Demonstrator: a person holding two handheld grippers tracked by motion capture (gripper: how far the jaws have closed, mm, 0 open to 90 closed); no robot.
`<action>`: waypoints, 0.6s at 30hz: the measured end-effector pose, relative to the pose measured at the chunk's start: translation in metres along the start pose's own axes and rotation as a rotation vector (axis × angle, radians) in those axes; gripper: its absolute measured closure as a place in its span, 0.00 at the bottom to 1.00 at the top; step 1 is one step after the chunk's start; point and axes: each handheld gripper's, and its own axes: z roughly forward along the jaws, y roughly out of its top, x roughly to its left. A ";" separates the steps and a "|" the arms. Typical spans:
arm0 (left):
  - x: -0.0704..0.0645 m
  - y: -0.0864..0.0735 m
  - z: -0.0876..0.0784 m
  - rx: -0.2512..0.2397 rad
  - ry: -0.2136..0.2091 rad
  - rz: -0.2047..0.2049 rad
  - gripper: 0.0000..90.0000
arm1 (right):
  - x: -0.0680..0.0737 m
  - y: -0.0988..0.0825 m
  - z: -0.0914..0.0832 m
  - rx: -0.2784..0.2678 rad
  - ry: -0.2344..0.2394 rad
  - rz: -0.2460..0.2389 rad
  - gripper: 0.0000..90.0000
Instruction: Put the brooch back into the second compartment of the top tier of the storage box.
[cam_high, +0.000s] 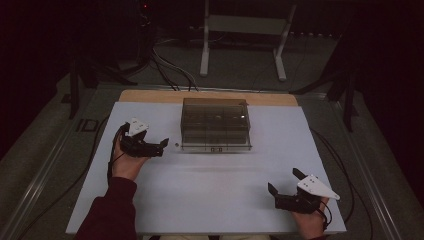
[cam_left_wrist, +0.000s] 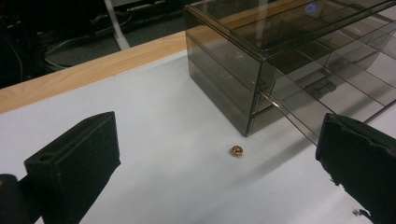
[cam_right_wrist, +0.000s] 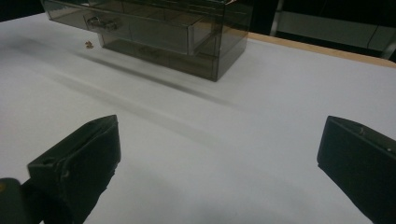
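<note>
Left hand-held gripper (cam_high: 161, 145) is hovering over the left part of the white worktop (cam_high: 210, 200), jaws standing wide apart and gripping nothing. It is pointing toward a small brass nut (cam_left_wrist: 236, 151), which is lying on the worktop just beside the lower left corner of the smoked clear drawer box (cam_high: 216, 123). In the left gripper view the nut is sitting between the two black jaws but farther out, apart from both; it is near the box corner, not touching it.

Drawer box is standing at the far middle of the worktop, near the wooden edge strip (cam_high: 150, 95). One lower drawer front appears to be projecting slightly in the left gripper view; contents of the compartments are too dim to tell.

Right hand-held gripper (cam_high: 284, 184) is sitting at the near right of the worktop, well apart from the box and the nut, jaws spread open and empty. In the right gripper view the nut (cam_right_wrist: 88, 45) is showing far off, left of the box.
</note>
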 end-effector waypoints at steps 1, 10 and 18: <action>0.000 0.000 0.002 0.002 0.000 -0.003 0.01 | 0.000 0.000 0.000 0.001 0.001 0.000 0.00; 0.001 -0.001 0.014 0.036 0.001 -0.007 0.01 | 0.000 0.000 0.001 0.007 0.000 0.000 0.00; 0.001 -0.002 0.030 0.087 -0.002 0.006 0.01 | 0.001 0.000 0.000 0.008 -0.003 0.000 0.00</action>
